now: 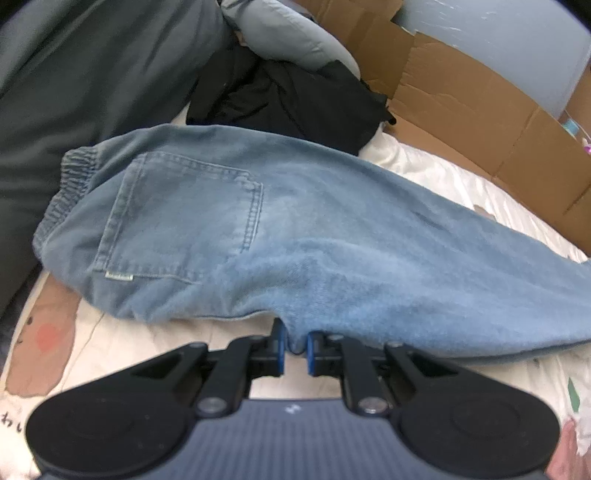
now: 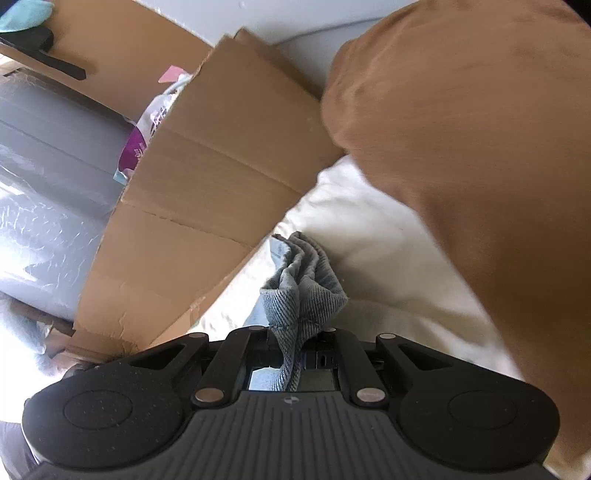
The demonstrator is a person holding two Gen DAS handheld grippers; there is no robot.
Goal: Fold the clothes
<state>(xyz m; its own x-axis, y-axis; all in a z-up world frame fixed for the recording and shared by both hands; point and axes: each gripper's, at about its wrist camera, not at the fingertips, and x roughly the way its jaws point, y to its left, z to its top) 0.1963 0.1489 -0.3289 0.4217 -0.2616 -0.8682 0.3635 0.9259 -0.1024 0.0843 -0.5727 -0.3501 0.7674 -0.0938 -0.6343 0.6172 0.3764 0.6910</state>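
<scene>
Light blue jeans (image 1: 258, 229) lie across the white bed sheet (image 1: 443, 177), back pocket up and elastic waistband at the left. My left gripper (image 1: 295, 349) is shut on the jeans' near edge, and the denim bulges up between its blue pads. In the right wrist view my right gripper (image 2: 295, 347) is shut on a bunched end of the jeans (image 2: 303, 280), which sticks up past its fingers above the sheet (image 2: 369, 229).
A black garment (image 1: 295, 96) and a grey-blue pillow (image 1: 280, 33) lie behind the jeans, dark grey bedding (image 1: 74, 92) to the left. Flattened cardboard (image 1: 461, 96) lines the far side of the bed. A brown cushion (image 2: 480, 147) looms at the right; cardboard (image 2: 207, 177) and a grey bin (image 2: 48, 147) stand left.
</scene>
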